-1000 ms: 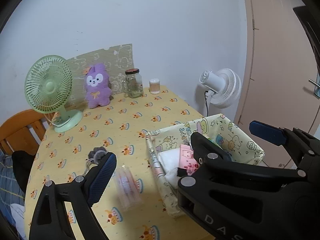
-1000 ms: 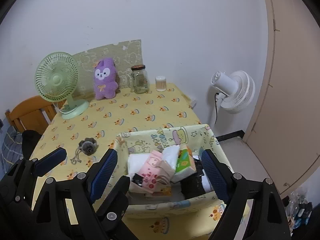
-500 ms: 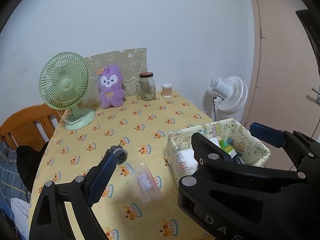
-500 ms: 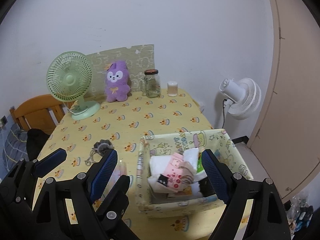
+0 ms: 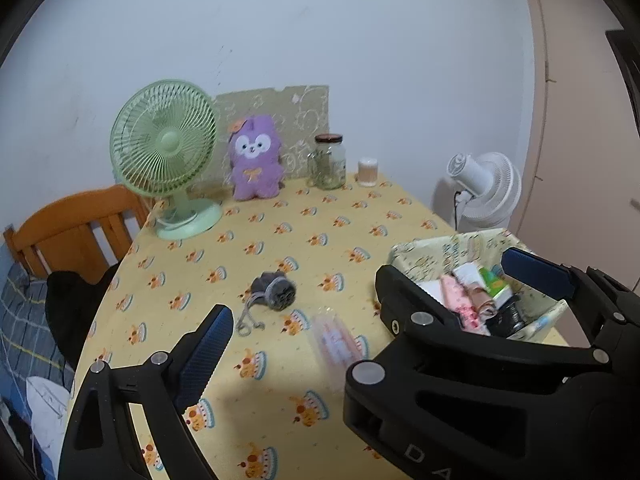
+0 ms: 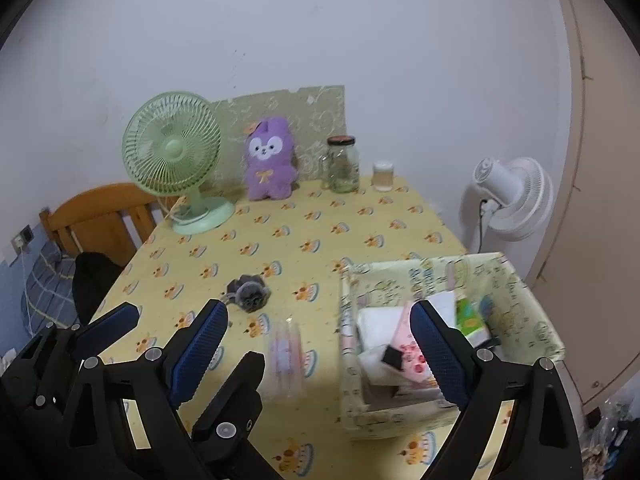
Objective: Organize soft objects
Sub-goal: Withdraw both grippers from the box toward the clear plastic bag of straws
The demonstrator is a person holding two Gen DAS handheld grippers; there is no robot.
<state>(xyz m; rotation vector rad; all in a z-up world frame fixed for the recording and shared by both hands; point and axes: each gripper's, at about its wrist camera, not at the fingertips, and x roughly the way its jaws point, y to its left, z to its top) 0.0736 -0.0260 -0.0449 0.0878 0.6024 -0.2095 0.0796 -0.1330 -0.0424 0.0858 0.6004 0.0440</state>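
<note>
Yellow cake-print tablecloth (image 6: pixel 280 236) has widened ahead of you since a second ago as you drew back; your left gripper (image 5: pixel 362 300) and right gripper (image 6: pixel 320 330) both gape empty. The grey pouch (image 5: pixel 274 290) and clear packet (image 5: pixel 336 340) lie ahead of your left fingers, outside the fabric bin (image 6: pixel 532 308) at their right; judging so, sorting isn't finished.

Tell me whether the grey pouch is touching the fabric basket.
Apart. The right wrist view shows the grey pouch lying on the yellow tablecloth, with bare cloth plainly between it and the fabric basket.
</note>
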